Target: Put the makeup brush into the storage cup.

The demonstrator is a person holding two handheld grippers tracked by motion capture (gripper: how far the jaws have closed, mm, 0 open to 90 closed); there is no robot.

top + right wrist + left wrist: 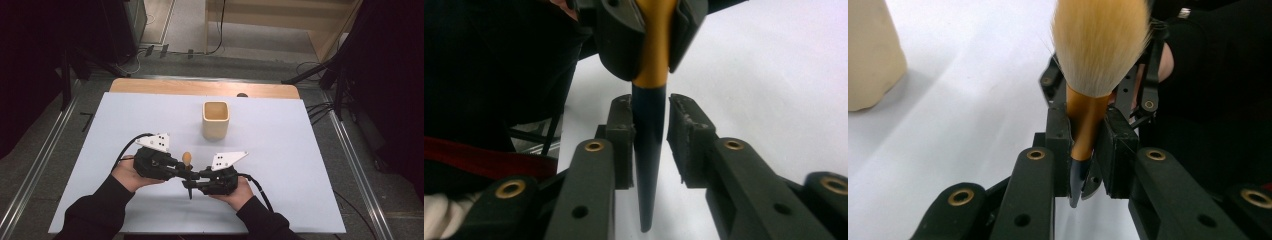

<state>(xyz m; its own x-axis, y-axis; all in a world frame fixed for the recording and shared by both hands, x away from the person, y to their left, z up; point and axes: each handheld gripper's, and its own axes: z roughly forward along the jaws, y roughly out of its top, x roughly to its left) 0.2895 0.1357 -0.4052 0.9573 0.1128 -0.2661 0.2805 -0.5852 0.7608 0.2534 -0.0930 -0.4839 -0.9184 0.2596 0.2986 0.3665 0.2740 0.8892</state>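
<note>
Left gripper clamps the brush; right gripper jaws sit slightly apart around its dark tip, which could slip during handover.

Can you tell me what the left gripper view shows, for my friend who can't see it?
The left claw is shut on a makeup brush, gripping its golden handle while the fluffy tan bristles stick up. A cream cup stands on the white table at the left.

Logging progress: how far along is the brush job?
Done: brush clamped at its gold collar by the left gripper. In hand: right gripper pads flank the dark handle, a slim gap on one side. Left: probably into the empty cup.
</note>
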